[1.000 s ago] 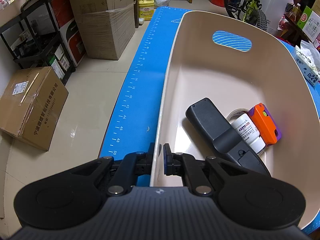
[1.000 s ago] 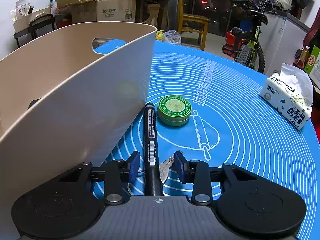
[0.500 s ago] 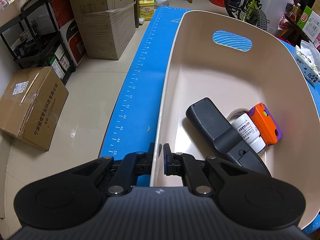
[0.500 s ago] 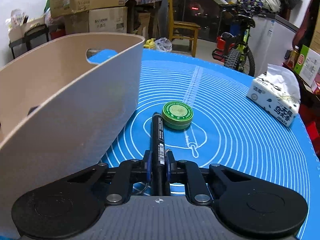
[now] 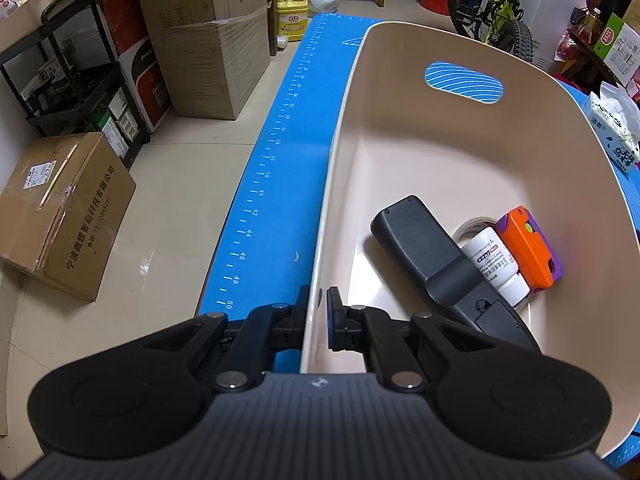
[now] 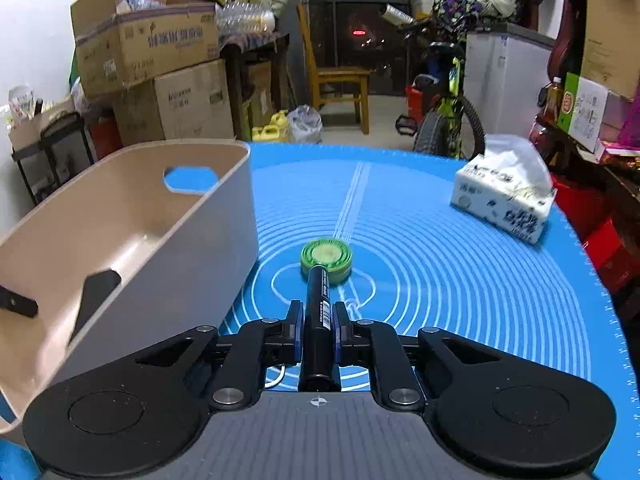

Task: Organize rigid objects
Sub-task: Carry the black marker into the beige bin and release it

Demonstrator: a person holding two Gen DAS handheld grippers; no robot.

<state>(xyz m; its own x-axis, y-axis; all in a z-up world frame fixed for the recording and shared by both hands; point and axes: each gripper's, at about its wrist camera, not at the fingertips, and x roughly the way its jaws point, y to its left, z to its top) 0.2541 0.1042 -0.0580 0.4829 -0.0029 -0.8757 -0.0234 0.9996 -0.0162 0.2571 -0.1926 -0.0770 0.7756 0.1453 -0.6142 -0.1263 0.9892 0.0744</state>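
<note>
A beige plastic bin (image 5: 440, 152) stands on the blue mat (image 5: 276, 184). My left gripper (image 5: 318, 308) is shut on the bin's near left rim. Inside lie a black remote (image 5: 436, 256), a white pill bottle (image 5: 496, 264), an orange and purple case (image 5: 528, 248) and a tape roll (image 5: 472, 228). In the right wrist view my right gripper (image 6: 318, 318) is shut on a black marker (image 6: 318, 312), lifted above the mat (image 6: 440, 264) to the right of the bin (image 6: 168, 240). A round green tin (image 6: 326, 256) sits on the mat just beyond the marker's tip.
A tissue pack (image 6: 504, 196) lies at the mat's far right. Past the table stand cardboard boxes (image 5: 204, 40), a black shelf rack (image 5: 68, 80), a wooden chair (image 6: 336, 76), a bicycle (image 6: 444, 112) and yellow jugs (image 5: 294, 16). A box (image 5: 60, 208) sits on the floor at left.
My right gripper closed on the black marker and raised it off the mat, tilting up so the keys beneath dropped from view. The left gripper kept its hold on the bin rim.
</note>
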